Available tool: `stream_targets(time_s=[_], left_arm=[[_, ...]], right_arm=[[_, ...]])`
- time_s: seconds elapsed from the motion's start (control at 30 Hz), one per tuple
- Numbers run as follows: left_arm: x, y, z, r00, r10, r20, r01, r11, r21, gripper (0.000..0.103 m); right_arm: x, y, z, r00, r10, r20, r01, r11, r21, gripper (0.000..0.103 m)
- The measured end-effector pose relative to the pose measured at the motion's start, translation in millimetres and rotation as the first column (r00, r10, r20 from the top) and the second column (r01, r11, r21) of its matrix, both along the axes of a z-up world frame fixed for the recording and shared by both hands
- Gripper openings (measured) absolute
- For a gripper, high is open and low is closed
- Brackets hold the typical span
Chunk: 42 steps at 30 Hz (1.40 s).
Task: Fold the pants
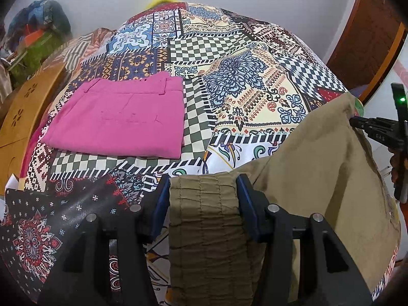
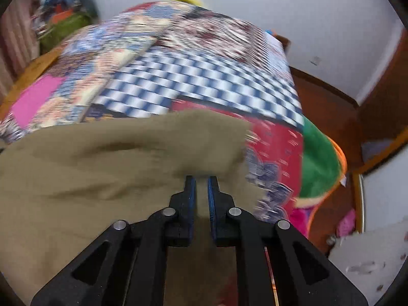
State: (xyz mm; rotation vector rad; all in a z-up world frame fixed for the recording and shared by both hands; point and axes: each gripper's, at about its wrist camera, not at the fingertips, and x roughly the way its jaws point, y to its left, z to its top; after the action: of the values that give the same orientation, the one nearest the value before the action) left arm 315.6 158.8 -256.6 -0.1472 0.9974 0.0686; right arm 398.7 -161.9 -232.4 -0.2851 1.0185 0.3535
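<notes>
Now your left tongs [image 1: 204, 191] pinch the gathered elastic waistband of the khaki pants [image 1: 318, 168], with the blue pads pressing on both sides of that thick band, so they stand half spread only because the band is wide. Your right tongs [image 2: 201, 181] are almost pressed together on a thin fold of the same cloth; the right wrist view is blurred, so I cannot say exactly how much cloth is between the pads, but the left wrist view shows these tongs [image 1: 357, 123] gripping the far upper edge of the pants. The pants hang between your two hands above the near side of the bed, which is covered by a patchwork bedspread [image 1: 229, 51]. The held edge runs from the left tongs up and to the right toward the right tongs, and the rest of the cloth falls down from this line. A folded pink garment [image 1: 117, 119] already lies flat on the bedspread, to the left of the khaki pants and well apart from them. I think the next move is to lay the pants flat, so the free patch of bedspread just ahead of both tongs is what matters. Both hands are equally engaged; keep the edge tight between them.
</notes>
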Motion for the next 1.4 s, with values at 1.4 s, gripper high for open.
stream_targets(time_s=[1.4], left_arm=[[-150,2,23,0.992,0.108,-0.071,-0.117,0.981,-0.153,0.092]], right_arm=[[-165,-4,0,0.992,0.070,-0.102,-0.065,0.996,0.053,0.058]])
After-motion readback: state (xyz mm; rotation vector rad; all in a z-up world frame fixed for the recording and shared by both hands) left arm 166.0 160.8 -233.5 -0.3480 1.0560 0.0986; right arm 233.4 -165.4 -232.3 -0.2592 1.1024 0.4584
